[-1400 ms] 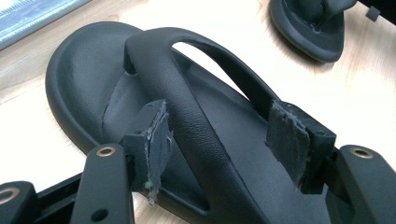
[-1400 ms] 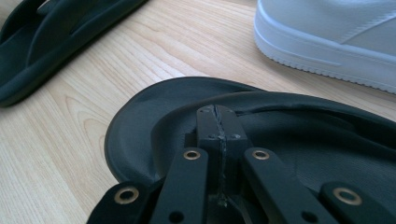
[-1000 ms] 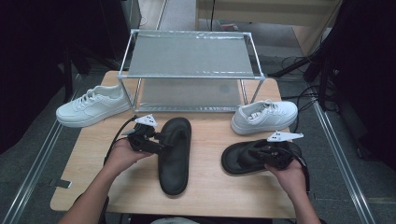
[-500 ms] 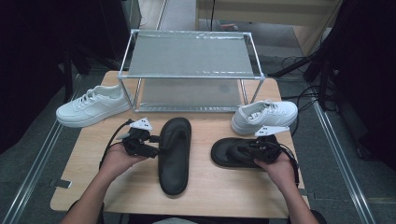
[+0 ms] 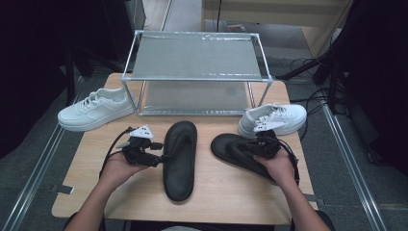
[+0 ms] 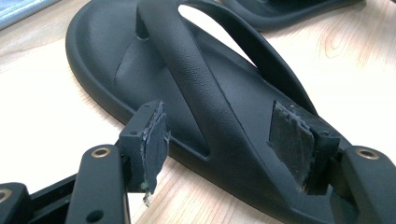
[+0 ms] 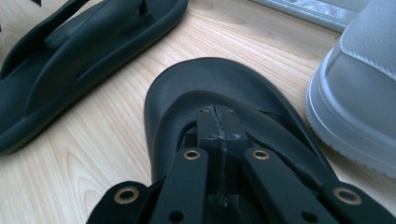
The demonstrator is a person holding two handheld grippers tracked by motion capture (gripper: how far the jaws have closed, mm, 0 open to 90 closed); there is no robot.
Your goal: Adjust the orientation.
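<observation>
Left gripper [image 6: 219,140] astride black sandal [image 6: 196,93]

Work area: wooden table [image 5: 226,192] on grey floor [image 5: 29,159].
A metal-framed two-tier rack [image 5: 195,62] is positioned at the far edge; dark surroundings and cables [image 5: 308,103] are seen.

There are two black flip-flop sandals on the wooden table [image 5: 226,202]: one [image 5: 180,159] lies lengthwise near the middle, the other [image 5: 236,150] to its right. There are two white sneakers, one [image 5: 94,109] at the table's left edge and one [image 5: 274,119] on the right. One metal two-tier shoe rack [image 5: 196,57] stands at the far side. Two handheld grippers are in play, the left gripper [image 5: 153,158] and the right gripper [image 5: 250,146], each held by one hand.
</observation>
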